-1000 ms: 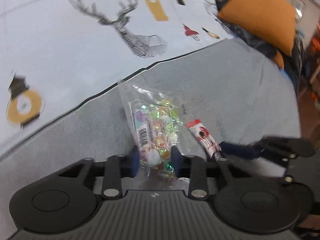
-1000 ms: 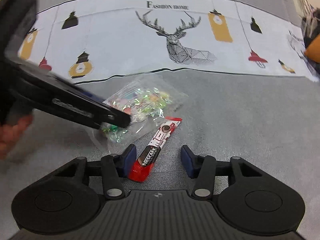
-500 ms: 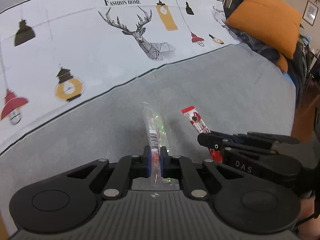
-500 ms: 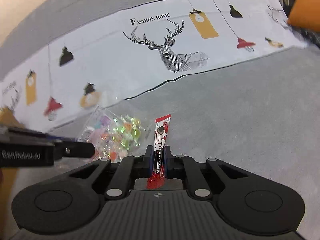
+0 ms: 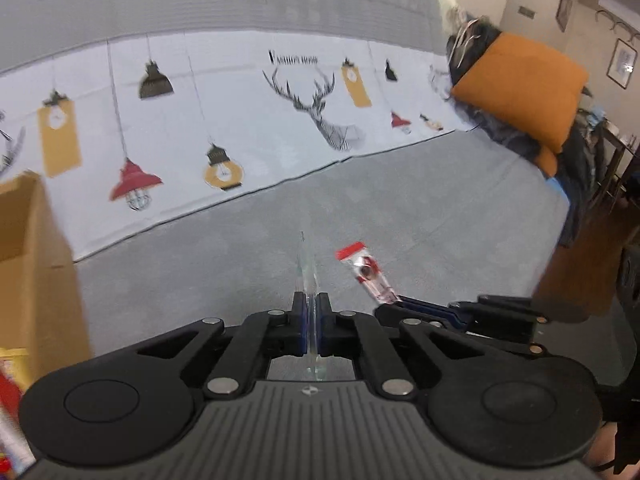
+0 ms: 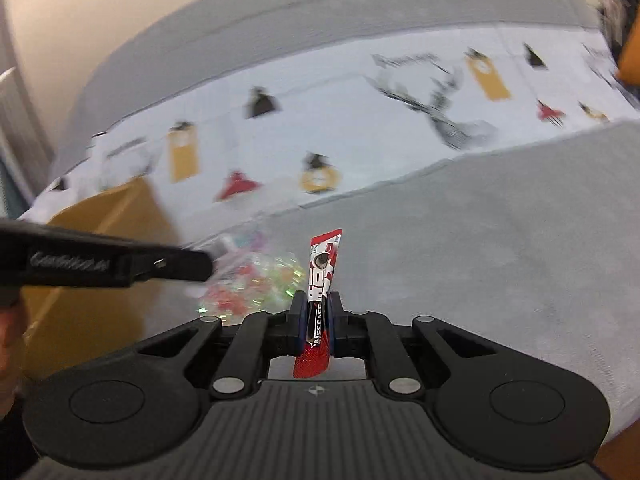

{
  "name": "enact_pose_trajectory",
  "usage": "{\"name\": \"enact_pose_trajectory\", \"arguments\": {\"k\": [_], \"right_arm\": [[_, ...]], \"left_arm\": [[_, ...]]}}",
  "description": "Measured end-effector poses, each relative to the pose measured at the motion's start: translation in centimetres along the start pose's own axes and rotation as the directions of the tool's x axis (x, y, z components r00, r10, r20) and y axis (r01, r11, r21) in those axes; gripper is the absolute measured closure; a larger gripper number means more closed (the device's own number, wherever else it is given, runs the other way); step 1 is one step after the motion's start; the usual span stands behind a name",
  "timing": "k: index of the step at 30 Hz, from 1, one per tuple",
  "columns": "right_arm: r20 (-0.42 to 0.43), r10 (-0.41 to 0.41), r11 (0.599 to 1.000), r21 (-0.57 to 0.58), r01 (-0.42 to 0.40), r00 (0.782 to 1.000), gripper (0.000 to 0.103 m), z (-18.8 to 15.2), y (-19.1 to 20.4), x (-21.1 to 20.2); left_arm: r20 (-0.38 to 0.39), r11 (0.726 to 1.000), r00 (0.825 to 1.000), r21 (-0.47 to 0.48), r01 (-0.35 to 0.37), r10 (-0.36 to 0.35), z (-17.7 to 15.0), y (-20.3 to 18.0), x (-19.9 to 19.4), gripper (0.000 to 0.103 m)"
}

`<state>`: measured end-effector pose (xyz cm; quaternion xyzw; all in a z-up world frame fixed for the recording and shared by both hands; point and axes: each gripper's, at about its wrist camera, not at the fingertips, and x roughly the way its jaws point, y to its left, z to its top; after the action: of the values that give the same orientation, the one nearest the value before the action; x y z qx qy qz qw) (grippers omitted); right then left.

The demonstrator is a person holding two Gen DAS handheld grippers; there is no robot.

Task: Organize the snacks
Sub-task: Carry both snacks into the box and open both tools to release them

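Observation:
My left gripper [image 5: 311, 307] is shut on a clear bag of coloured candies [image 5: 307, 268], seen edge-on and lifted above the grey bed cover. The same candy bag [image 6: 256, 280] hangs beside the left gripper's dark finger [image 6: 120, 266] in the right wrist view. My right gripper [image 6: 318, 312] is shut on a red and white Nescafe stick [image 6: 323, 264], which points up and away from the jaws. That stick [image 5: 366, 272] also shows to the right in the left wrist view, held by the right gripper [image 5: 394, 305]. A cardboard box [image 5: 28, 264] stands at the left.
The grey bed cover [image 5: 420, 216] meets a white printed sheet [image 5: 240, 120] with deer and lanterns. An orange pillow [image 5: 524, 84] lies at the far right over dark clothes. The same cardboard box [image 6: 96, 240] sits behind the left gripper, with packets [image 5: 10, 376] at its near side.
Both grippers closed on their items and lifted them off the bed cover. Both views have swung left, bringing the cardboard box into sight.

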<state>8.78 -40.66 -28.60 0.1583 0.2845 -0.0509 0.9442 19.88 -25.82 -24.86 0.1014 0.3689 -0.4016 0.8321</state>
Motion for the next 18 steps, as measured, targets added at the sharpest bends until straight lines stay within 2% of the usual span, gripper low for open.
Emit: {"name": "enact_pose_trajectory", "arguments": {"k": [3, 7, 13, 18], "right_arm": [[0.021, 0.040, 0.999, -0.008, -0.039, 0.999, 0.093, 0.5, 3.2, -1.6], [0.068, 0.077, 0.996, -0.048, -0.074, 0.995, 0.093, 1.6, 7.8, -3.6], [0.103, 0.173, 0.980, -0.119, -0.161, 0.979, 0.093, 4.0, 14.8, -5.1], [0.126, 0.288, 0.949, -0.173, -0.265, 0.949, 0.093, 6.9, 20.7, -6.1]], "left_arm": [[0.026, 1.000, 1.000, -0.014, -0.008, 0.008, -0.3, 1.2, -3.9, 0.100], [0.119, 1.000, 0.993, -0.015, -0.024, 0.026, 0.1, 3.0, -10.4, 0.100], [0.251, 0.994, 0.963, -0.063, -0.084, 0.098, 0.9, 7.0, -19.2, 0.100], [0.325, 0.981, 0.929, -0.139, -0.135, 0.174, 0.3, 10.9, -24.9, 0.100]]}}
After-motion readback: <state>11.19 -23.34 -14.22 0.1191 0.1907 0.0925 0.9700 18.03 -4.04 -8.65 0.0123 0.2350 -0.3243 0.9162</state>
